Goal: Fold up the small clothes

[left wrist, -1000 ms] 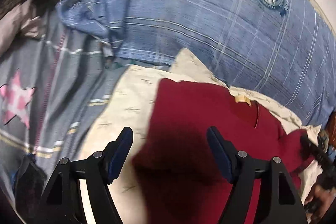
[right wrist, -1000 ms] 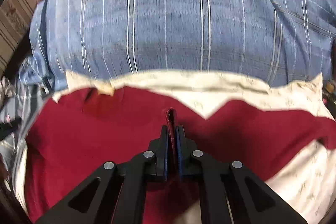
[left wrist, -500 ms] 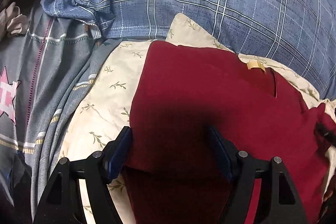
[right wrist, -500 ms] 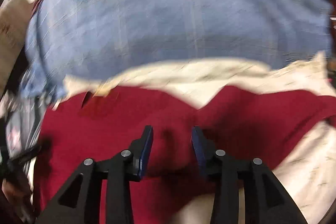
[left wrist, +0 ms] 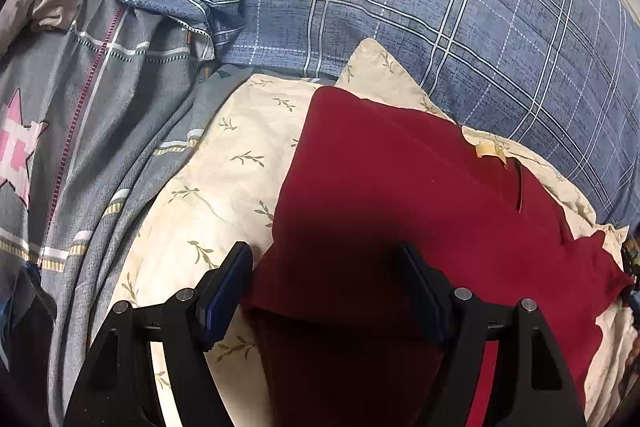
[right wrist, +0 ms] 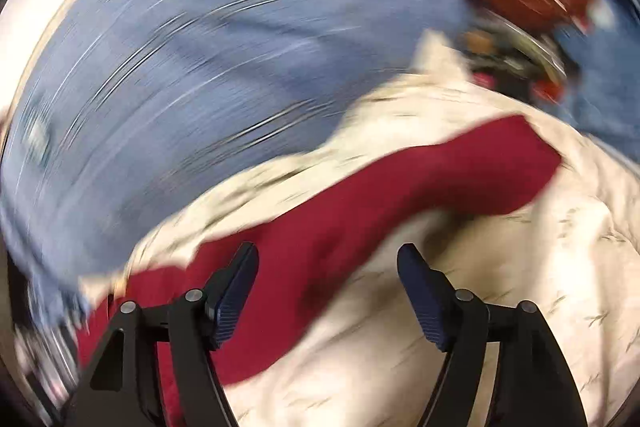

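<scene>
Your right claw let go of the red shirt, now wide; left claw stays wide; blurry right view, pillowcase badge text probably unreadable.

Shirt lies on a sheet, which extends out past it to the left. Pillow sits behind both; a blanket lies left of the sheet. Left gripper straddles the shirt's near left corner; right gripper sits over the sleeve, with sheet on both sides of it.
</scene>
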The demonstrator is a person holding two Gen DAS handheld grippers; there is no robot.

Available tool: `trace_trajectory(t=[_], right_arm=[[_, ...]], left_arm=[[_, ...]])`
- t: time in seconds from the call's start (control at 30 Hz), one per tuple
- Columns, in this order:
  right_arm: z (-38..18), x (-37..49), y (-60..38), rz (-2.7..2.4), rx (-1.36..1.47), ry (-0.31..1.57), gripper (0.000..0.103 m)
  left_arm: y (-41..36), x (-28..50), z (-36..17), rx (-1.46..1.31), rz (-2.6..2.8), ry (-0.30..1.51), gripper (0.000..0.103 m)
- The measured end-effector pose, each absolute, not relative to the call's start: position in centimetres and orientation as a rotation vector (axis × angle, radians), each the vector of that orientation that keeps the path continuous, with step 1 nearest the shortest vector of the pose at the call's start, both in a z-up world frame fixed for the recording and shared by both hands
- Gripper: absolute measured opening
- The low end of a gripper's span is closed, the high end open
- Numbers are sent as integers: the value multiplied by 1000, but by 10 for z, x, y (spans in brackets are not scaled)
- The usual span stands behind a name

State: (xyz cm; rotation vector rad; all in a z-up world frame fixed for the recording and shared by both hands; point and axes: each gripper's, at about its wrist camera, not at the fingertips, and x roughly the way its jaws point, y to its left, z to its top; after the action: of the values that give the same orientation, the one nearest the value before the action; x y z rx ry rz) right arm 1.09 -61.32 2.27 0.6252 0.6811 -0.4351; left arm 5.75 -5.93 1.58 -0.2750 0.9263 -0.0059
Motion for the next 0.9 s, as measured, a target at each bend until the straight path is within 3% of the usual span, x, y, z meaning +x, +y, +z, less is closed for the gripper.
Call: trace_trajectory(t=[0.13, 0.2, 0.23, 0.33, 0.53, 0.73, 0.9], right_arm=[[-4, 18, -666, -420, 855, 652, 73], [-16, 21, -684, -390, 929, 596, 42], [-18, 19, -690, -399, 944, 583, 7], [-8, 7, -699, -397, 959, 532, 5], [82, -16, -656, -401, 634, 464, 5], [144, 3, -526, -154, 352, 485, 6], [131, 46, -394, 132, 233, 576, 8]], left_arm=[[-61, 59, 15, -261, -4, 927, 73], [-59, 60, 14, -262, -7, 929, 73], [-57, 60, 14, -266, -8, 931, 73], [-50, 61, 16, -301, -3, 927, 73], [-31, 54, 26, -367, 25, 881, 73], [-14, 45, 33, -418, 34, 847, 73], [-7, 41, 35, -431, 23, 832, 73]])
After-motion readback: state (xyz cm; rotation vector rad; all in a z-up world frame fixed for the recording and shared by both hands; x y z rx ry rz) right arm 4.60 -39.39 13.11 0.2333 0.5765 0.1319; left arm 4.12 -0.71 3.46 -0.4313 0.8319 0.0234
